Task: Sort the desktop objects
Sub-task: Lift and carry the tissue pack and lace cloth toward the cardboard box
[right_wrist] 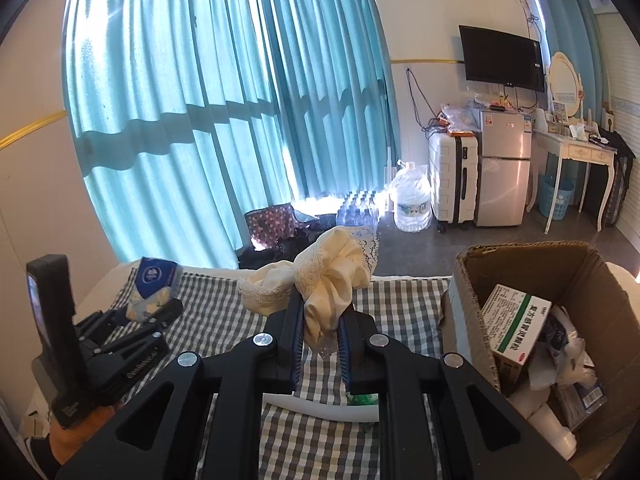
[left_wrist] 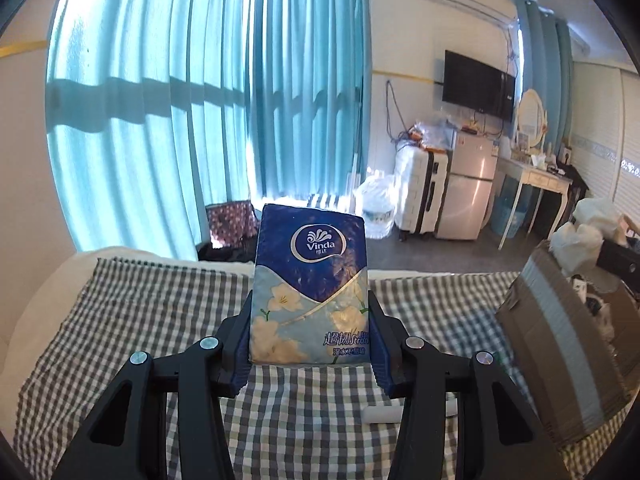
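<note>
- Left gripper (left_wrist: 310, 322) of mine is clamped half-wide on the tissue pack (left_wrist: 310, 280), left of the cardboard box (right_wrist: 528, 320).
- My right gripper (right_wrist: 318, 332) is pinched tight on cream lace cloth (right_wrist: 332, 280), just left of that box.

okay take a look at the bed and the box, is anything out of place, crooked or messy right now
Mostly the cardboard box: its contents are jumbled, with a green-and-white medicine carton lying tilted on crumpled white bags. A white strip lies loose on the checked sheet. Nothing looks spilled or damaged.

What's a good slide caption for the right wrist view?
Right gripper lifts a cream cloth beside an open box; left gripper holds tissues.
</note>
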`<control>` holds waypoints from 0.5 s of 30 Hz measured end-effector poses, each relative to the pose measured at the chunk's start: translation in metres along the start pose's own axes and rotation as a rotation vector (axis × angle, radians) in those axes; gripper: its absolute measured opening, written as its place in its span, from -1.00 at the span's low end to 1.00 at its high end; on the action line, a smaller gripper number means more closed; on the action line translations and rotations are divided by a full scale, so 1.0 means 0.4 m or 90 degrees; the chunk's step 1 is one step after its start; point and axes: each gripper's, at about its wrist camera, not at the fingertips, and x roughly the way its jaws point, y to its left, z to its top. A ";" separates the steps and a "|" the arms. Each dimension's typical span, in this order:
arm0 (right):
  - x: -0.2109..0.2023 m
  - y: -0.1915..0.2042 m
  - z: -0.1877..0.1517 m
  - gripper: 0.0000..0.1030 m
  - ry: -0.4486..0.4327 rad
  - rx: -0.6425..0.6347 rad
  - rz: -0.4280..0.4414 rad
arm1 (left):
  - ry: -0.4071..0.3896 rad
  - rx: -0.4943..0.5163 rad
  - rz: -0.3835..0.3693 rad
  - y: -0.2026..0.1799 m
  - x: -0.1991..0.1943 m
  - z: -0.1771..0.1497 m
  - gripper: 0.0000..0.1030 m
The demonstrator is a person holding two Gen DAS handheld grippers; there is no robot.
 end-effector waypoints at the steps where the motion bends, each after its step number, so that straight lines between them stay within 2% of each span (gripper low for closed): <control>1: -0.013 0.003 0.002 -0.73 -0.004 -0.004 -0.001 | -0.007 0.003 0.001 -0.006 -0.018 0.006 -0.06; 5: -0.069 0.006 0.006 -0.72 -0.015 -0.020 -0.003 | -0.028 -0.003 -0.009 -0.027 -0.085 0.022 -0.06; 15: -0.163 -0.028 0.022 -0.72 -0.051 -0.033 0.001 | -0.034 -0.013 0.012 -0.060 -0.180 0.055 -0.05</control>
